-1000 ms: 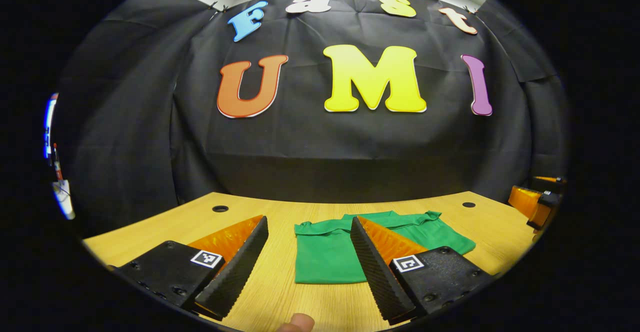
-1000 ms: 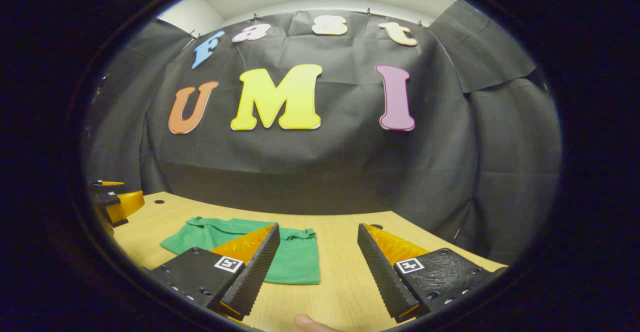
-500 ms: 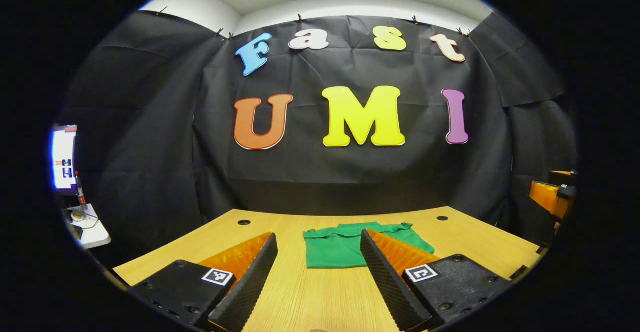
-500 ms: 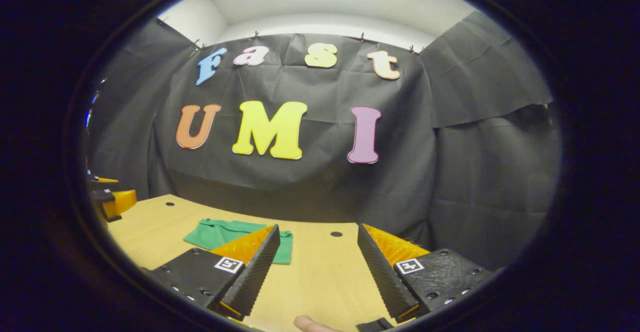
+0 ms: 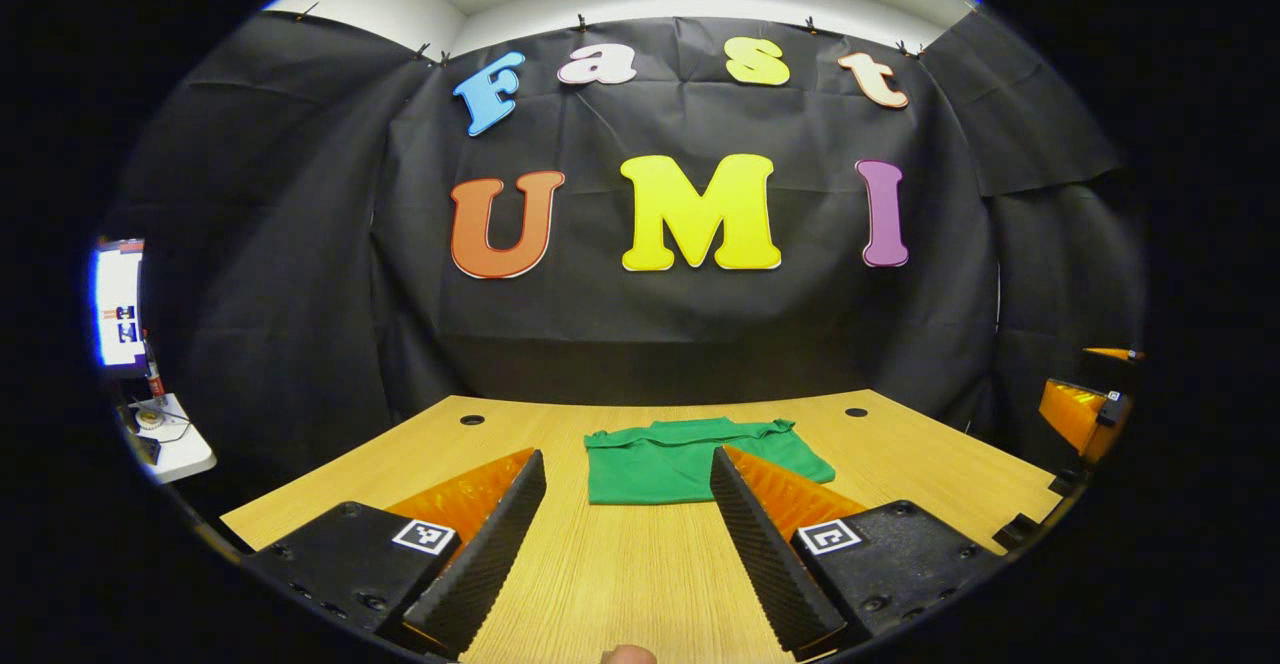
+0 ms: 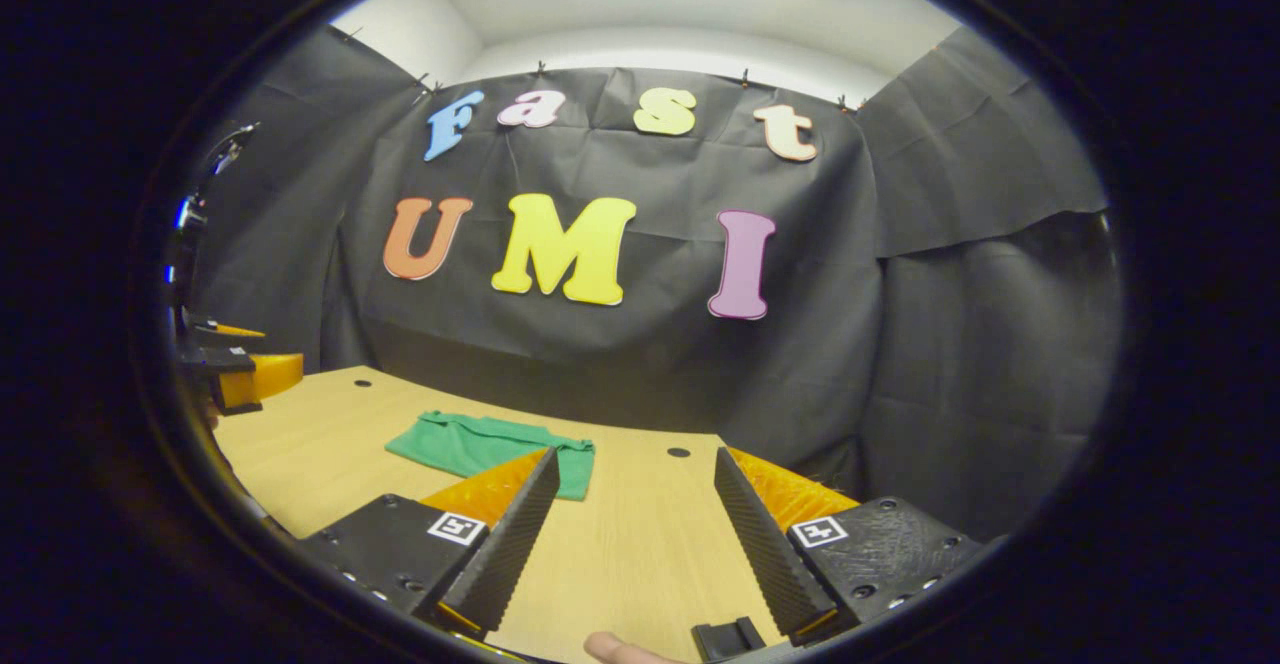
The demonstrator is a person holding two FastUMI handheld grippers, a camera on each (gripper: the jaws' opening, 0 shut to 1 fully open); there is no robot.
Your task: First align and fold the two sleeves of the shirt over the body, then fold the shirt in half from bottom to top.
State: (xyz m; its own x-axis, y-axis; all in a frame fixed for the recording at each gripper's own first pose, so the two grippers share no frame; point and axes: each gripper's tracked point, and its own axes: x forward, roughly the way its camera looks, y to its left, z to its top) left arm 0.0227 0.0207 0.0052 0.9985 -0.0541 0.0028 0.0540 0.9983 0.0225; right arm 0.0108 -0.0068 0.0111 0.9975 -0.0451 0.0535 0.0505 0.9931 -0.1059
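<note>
The green shirt [image 5: 690, 459] lies folded at mid-frame on the tabletop [image 5: 620, 574]. Both left tongs [image 5: 625, 534] and right tongs [image 6: 630, 534] gape wide, empty. Folding looks finished; next, likely just withdraw.

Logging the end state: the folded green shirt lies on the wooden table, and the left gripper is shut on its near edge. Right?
Not quite. In the left gripper view the left gripper is open and clear of the shirt, which lies folded on the table beyond its fingertips.
</note>
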